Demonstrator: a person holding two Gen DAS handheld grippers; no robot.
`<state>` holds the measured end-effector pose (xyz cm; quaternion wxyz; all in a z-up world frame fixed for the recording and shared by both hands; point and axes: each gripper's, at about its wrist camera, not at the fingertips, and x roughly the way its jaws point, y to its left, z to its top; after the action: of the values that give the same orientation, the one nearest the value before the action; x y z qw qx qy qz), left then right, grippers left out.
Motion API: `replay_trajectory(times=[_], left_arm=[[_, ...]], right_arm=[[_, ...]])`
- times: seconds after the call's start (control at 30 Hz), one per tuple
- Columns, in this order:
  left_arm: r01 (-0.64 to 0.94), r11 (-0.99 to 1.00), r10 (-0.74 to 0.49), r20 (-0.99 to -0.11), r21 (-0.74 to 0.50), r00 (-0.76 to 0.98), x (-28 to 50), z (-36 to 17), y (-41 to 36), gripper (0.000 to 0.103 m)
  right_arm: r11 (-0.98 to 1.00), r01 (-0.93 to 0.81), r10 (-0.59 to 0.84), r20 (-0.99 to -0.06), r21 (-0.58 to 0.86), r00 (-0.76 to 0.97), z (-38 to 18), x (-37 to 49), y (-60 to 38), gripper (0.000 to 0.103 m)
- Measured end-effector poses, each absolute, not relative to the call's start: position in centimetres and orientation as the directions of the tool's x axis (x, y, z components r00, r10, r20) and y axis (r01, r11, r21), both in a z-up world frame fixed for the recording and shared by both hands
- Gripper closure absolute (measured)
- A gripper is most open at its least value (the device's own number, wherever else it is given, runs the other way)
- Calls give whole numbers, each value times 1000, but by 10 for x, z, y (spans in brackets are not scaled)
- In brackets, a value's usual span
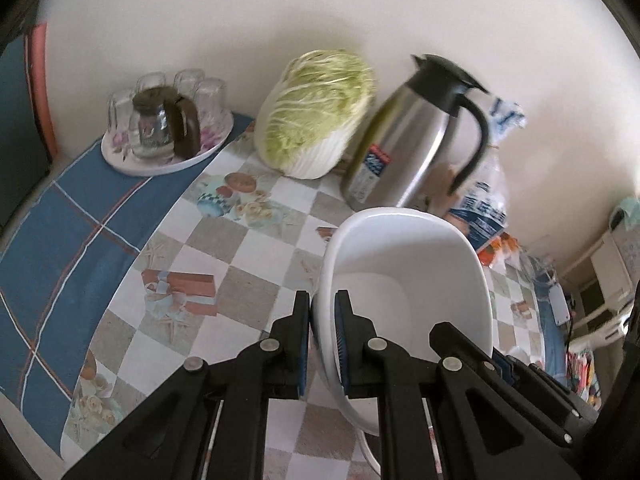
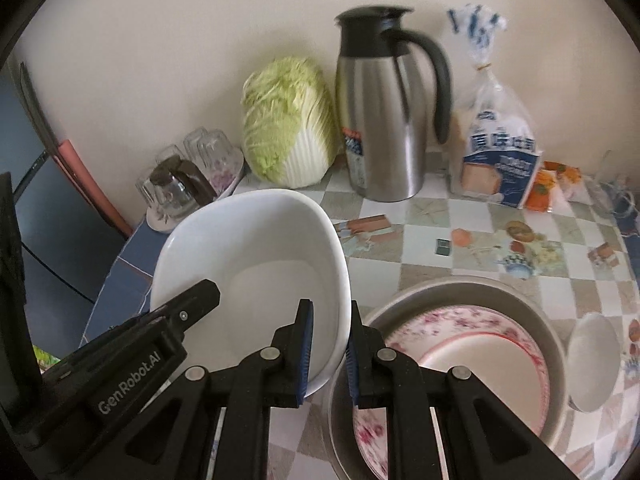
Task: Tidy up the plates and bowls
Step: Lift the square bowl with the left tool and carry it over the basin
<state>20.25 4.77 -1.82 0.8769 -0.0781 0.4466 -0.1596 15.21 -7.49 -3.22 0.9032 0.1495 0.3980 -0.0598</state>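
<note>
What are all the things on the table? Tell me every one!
White bowl: one, white, held up by both grippers.
Floral plates: a few, pink-flowered, inside the basin.
Metal basin: one, grey, front right.
Small bowl: one, white, right of basin.
Cabbage: one, green-white, by wall.
Jug: one, steel and black, by cabbage.
Bread bag: one, clear-blue, right of jug.
Glasses tray: one, floral, back left.
Left gripper: black, gripping bowl rim.
Right gripper: black, gripping bowl rim.
</note>
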Motion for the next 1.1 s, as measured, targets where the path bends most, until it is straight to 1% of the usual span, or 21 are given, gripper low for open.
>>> replay_trajectory(times=[0.3,0.57,0.87,1.1], left_arm=[[315,920,-380,-728,-233,571,166,5,9,90],[388,902,-397,-722,-191,567,144,15,-31,90],[415,895,-389,-735,-161,555,134,13,-57,90],[429,897,-357,-739,-102,571,124,12,-75,90]], right_arm=[[927,271,-9,-704,261,710,-19,101,-104,86],[894,329,-38,-681,304,732,-12,66,-138,85],[874,351,-30,-682,337,730,-20,45,-164,85],[866,354,-18,-685,353,728,-21,37,-181,85]])
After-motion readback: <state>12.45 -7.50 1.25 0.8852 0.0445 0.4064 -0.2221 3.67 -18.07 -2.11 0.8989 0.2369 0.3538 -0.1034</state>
